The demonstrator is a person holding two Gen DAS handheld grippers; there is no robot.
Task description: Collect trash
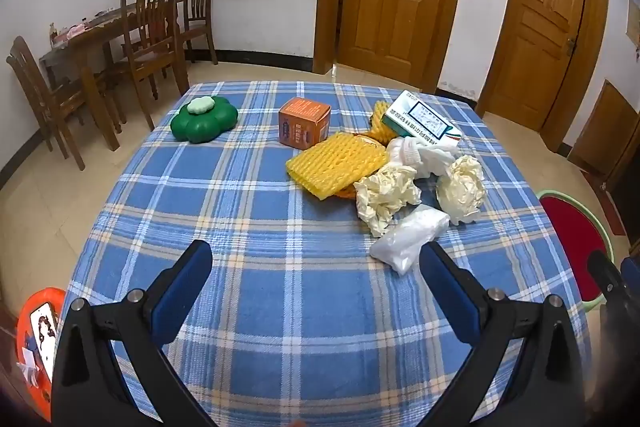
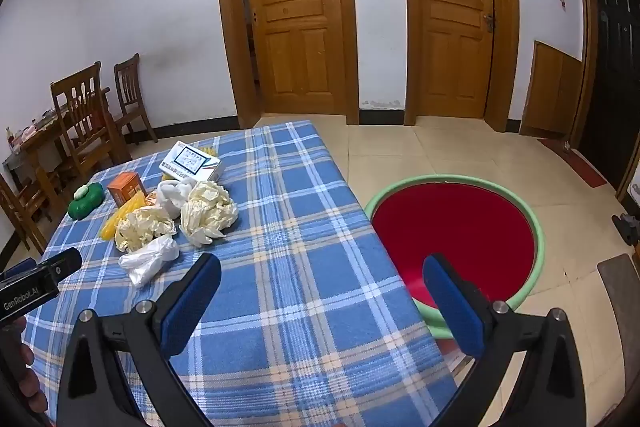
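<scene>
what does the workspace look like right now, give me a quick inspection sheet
surface: table under a blue plaid cloth.
job's things: clear plastic bag, two crumpled paper wads, yellow foam net, orange box, white carton, bunched at the far right.
clutter: green flower-shaped container.
grippers: left gripper and right gripper open, empty.
cables: nothing seen.
surroundings: red basin on the floor beside the table, wooden chairs, two doors.

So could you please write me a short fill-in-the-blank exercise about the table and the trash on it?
1. The tablecloth is blue ____.
2. The flower-shaped container is ____.
3. The basin on the floor is ____ inside.
4. Both the left gripper and right gripper stand ____.

Missing: plaid; green; red; open
</scene>
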